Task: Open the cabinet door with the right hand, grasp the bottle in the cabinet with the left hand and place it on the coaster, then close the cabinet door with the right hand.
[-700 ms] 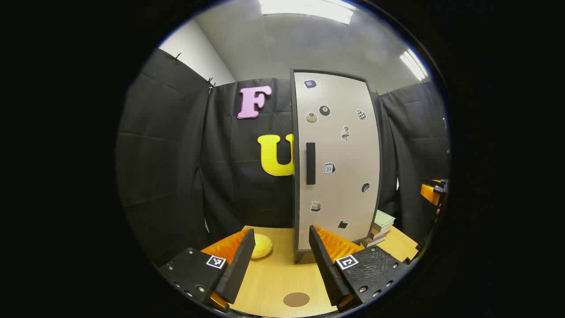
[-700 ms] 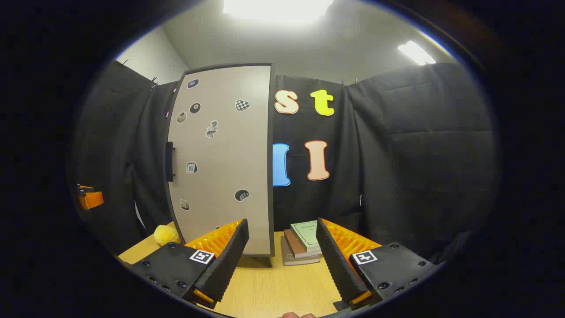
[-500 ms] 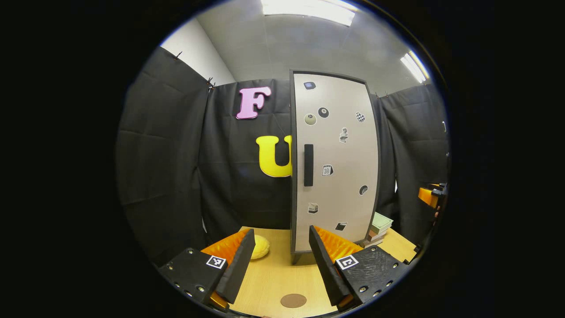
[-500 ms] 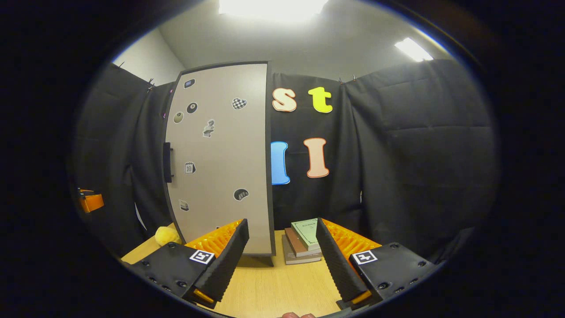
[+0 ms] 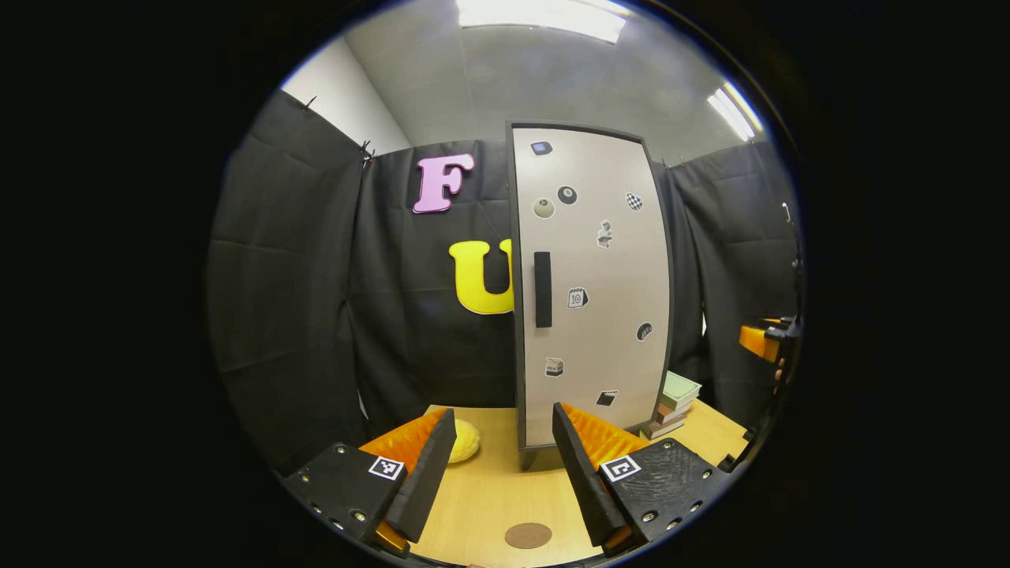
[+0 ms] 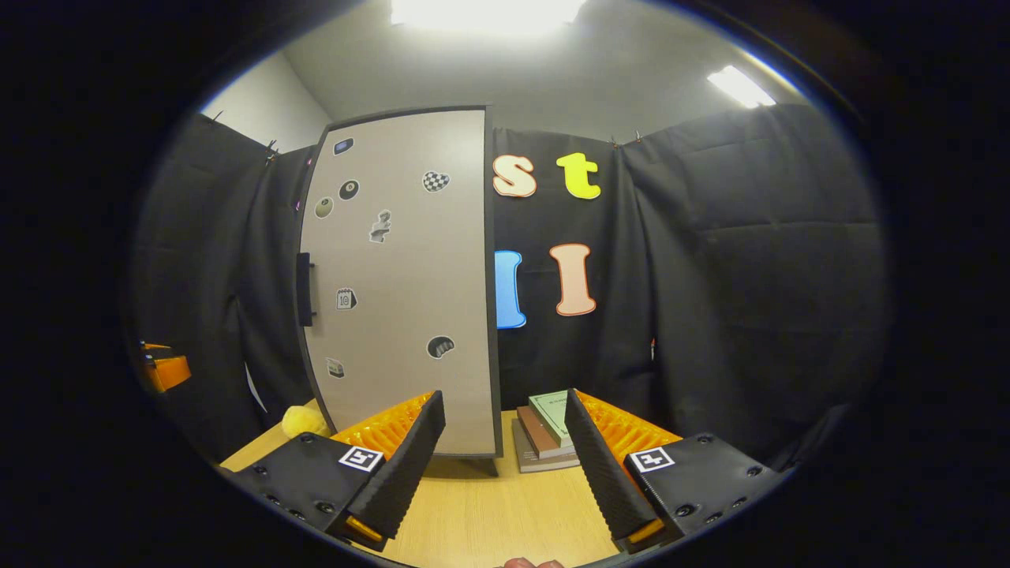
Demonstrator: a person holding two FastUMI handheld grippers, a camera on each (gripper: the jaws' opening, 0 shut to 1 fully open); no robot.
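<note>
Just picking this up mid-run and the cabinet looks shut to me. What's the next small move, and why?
Probably bring the right tool forward and toward its left, to the dark handle on the cabinet door. The door looks closed, both tools are open and empty, and the right tool sits back over the table, apart from the door.

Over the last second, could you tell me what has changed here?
Little: both views shifted slightly, so each hand drifted a bit. The left gripper and right gripper stay open and empty, short of the cabinet. Its door stays shut, handle untouched; coaster bare, books unmoved.
</note>
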